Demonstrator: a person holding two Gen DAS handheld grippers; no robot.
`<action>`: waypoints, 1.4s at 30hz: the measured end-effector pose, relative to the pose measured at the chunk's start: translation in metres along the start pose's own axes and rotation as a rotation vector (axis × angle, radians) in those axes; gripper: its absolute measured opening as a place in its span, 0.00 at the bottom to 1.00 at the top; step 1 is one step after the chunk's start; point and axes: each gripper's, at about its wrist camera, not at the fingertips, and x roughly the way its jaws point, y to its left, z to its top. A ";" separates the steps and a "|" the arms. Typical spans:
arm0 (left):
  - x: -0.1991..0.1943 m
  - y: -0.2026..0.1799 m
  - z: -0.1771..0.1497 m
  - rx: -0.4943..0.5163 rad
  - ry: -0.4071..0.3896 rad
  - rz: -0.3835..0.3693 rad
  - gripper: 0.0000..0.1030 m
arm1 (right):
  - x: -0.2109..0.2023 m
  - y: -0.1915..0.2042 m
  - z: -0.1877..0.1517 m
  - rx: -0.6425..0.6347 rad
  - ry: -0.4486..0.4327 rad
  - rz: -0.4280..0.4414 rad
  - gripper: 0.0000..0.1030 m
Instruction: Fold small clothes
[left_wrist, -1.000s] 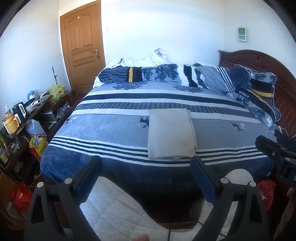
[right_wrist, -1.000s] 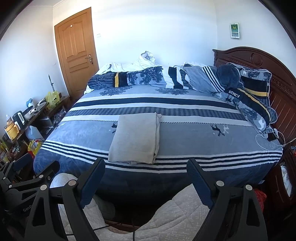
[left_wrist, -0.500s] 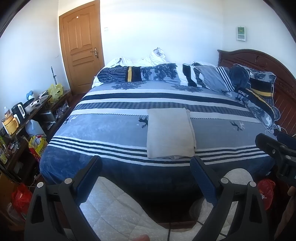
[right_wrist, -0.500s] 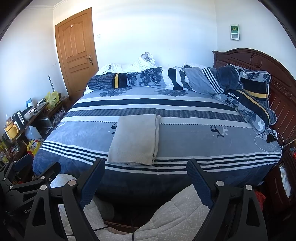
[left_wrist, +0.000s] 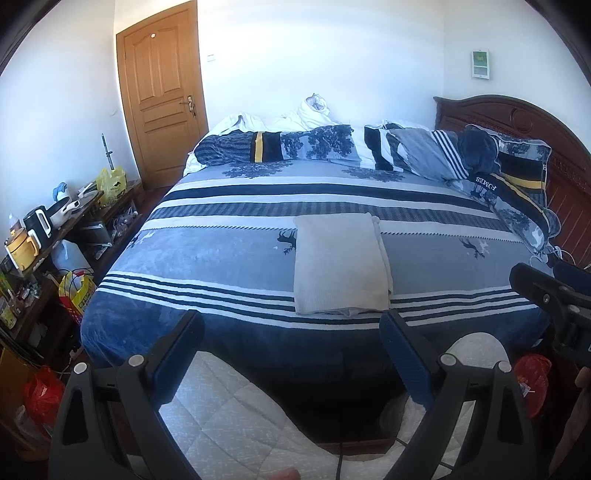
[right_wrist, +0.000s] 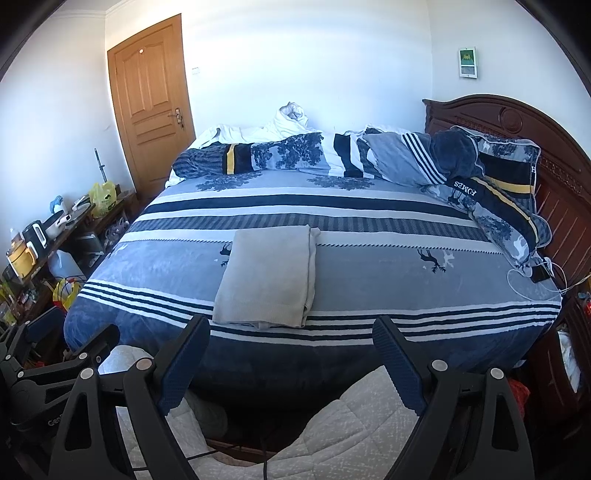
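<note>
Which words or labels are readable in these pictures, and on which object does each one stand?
"FOMES", roughly, white letters, first one unsure: on the dark band of the pillow by the headboard.
"Gen", cut off: on the left gripper body, in the right wrist view.
Wall panel and yellow bag print: too small to read.

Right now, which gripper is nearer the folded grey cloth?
Left, slightly. Left gripper faces the folded grey cloth almost head-on; right gripper sits off to its right. Both open, short of the bed.

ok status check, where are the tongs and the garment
Left tongs open, empty, short of the bed. Right tongs likewise. Folded pale grey knit garment flat on the striped blue bedspread, untouched. Nothing between.
</note>
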 end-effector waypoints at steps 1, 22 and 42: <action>0.000 0.000 0.000 0.000 0.000 0.001 0.92 | 0.000 0.000 0.000 0.000 0.000 0.001 0.90; 0.001 0.001 -0.001 0.000 -0.001 0.002 0.92 | 0.004 0.001 -0.004 0.004 0.012 -0.004 0.90; 0.003 0.003 -0.001 0.005 0.000 0.000 0.92 | 0.005 0.001 -0.004 0.003 0.014 -0.005 0.90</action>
